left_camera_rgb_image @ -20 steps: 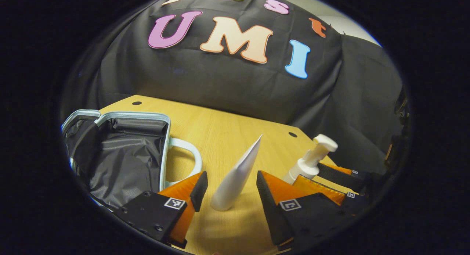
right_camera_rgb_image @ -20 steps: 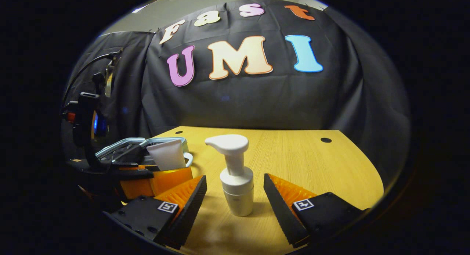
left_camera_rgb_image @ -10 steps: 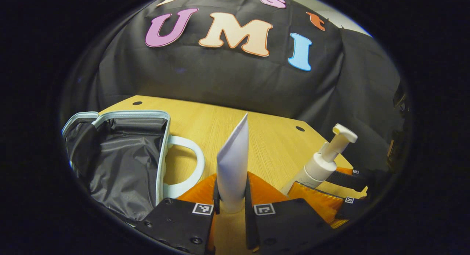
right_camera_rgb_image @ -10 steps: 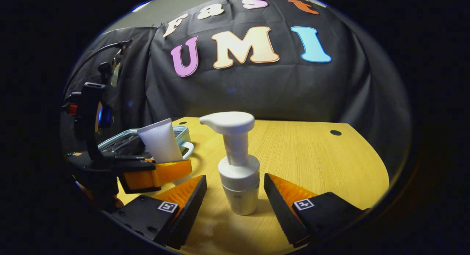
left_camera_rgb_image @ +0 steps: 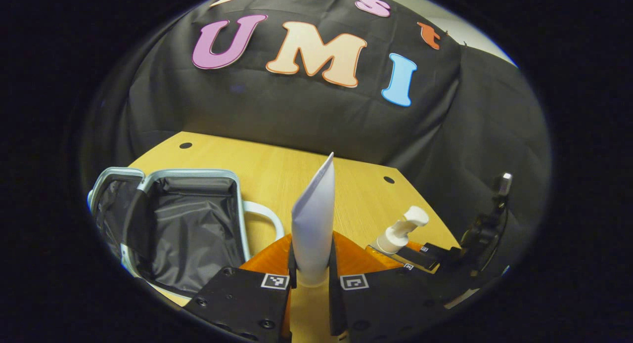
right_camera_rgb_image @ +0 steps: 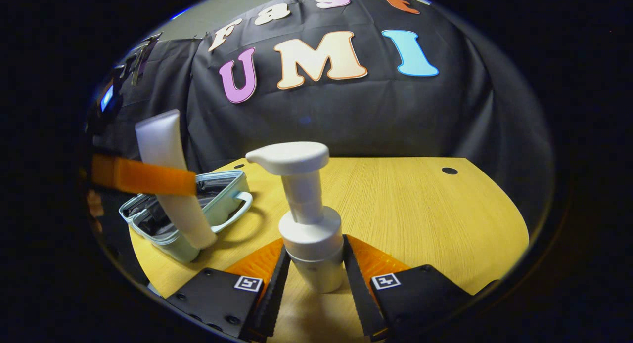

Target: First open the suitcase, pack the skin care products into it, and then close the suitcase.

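In the left gripper view my left gripper is shut on a white tube that stands upright between its fingers, lifted above the table. The small suitcase lies open to the left, its dark lining showing. In the right gripper view my right gripper is shut on the base of a white pump bottle, upright on the wooden table. The tube hangs at the left, raised over the open suitcase. The pump bottle also shows low at the right in the left gripper view.
The suitcase's pale handle sticks out toward the table's middle. Two round holes mark the tabletop near its far edge. The black cloth wall rises right behind the table.
My right gripper closed on the pump bottle. My left gripper, shut on the tube since half a second ago, rose with it and moved toward the suitcase.
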Tool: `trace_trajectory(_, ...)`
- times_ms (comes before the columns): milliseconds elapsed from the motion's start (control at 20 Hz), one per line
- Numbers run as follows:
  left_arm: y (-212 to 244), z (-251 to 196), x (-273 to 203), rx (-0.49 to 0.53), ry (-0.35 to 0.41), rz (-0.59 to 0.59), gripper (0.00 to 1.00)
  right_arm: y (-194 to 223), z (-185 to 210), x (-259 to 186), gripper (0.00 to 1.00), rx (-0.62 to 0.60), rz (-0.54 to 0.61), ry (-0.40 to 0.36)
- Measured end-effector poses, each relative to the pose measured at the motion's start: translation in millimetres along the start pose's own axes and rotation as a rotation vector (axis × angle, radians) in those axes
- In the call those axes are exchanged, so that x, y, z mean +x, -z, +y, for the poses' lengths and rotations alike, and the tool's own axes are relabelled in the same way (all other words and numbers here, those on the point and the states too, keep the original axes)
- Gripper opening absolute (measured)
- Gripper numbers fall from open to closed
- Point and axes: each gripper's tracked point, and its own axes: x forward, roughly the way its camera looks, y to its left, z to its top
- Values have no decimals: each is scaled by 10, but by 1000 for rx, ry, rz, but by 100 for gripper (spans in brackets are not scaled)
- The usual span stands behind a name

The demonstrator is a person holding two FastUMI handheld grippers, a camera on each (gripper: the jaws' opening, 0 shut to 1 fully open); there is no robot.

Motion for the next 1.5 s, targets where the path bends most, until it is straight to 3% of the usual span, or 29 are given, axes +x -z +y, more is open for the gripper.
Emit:
trace_trajectory(250,-329,721,-422,22,-89,53,23,-2,2,-18,61,-43,21,6)
trace_trajectory(550,269,1476,-481,-92,-76,395,23,-454,250,-298,61,0,-3,-2)
trace_trajectory(800,743,1866,-321,-118,-76,595,23,-762,869,-568,60,34,4,-52)
trace_trajectory(1100,917,1998,-138,-173,-8,688,24,-836,1822,-539,60,93,57,-134)
trace_trajectory(1250,925,2133,-88,-189,-19,699,30,-879,2243,-419,60,90,66,-177)
trace_trajectory(1500,548,2262,-137,-217,-6,569,75,-707,2630,-202,61,90,148,-204)
